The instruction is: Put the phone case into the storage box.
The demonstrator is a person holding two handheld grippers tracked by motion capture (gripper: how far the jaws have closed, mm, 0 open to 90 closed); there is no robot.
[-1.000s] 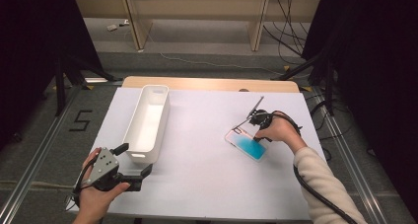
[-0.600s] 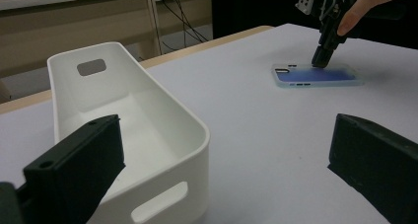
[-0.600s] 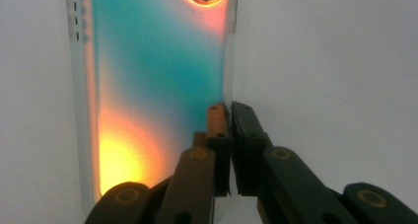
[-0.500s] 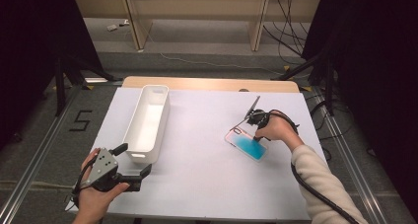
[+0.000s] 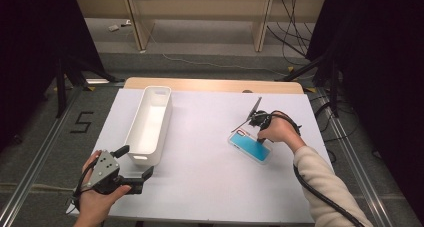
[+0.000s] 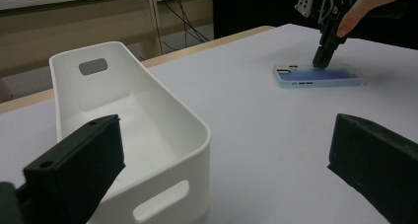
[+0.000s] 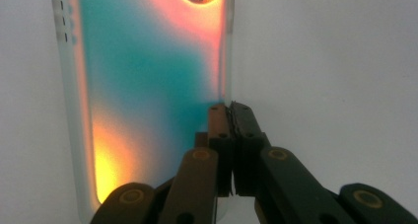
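On table | right tongs [image 5: 260,133] upright, pinching phone case [image 5: 250,146] edge | left tongs [image 5: 134,166] wide, level

We see a phone case [image 5: 250,146], translucent with a teal back fading to orange-pink, lying flat on the white table [image 5: 210,157], at about four o'clock from the table's centre.

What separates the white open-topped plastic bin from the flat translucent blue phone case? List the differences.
The white plastic bin is deep and tall-walled; the blue phone case lies flat and thin. The bin is opaque white; the case is translucent teal with orange patches. The bin stands untouched ahead of the open left gripper; the case has one long edge pinched by the shut right gripper. Both rest on the white table.
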